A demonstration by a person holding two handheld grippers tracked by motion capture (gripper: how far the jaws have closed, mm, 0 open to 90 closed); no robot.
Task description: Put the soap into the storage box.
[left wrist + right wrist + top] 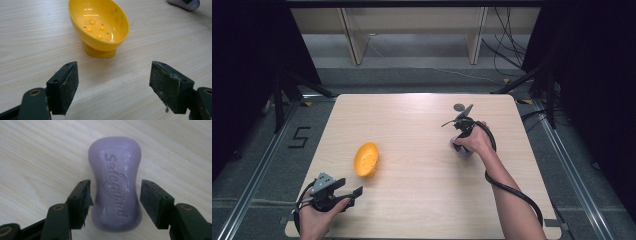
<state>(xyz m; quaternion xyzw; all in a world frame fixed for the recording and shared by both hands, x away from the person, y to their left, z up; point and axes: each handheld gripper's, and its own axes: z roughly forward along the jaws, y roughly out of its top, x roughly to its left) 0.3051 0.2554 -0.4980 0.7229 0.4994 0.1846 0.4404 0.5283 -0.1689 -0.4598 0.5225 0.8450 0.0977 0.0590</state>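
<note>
Lab recording booth, pale wooden surface (422, 150) at centre, black curtains (247, 60) either side of it, metal floor rails (257, 170) alongside it, loose cables (507, 45) and wooden frame legs (354, 40) beyond it

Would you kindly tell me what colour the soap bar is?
Pale purple; the soap bar shows best in the right gripper view.

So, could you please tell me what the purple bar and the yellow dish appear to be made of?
The purple bar looks like soap: a matte, waxy surface with a brand name pressed into it and faint whitish scuffs. The yellow dish seems to be moulded plastic: glossy, with bright highlights, small raised bumps and holes inside, on a short foot.
</note>
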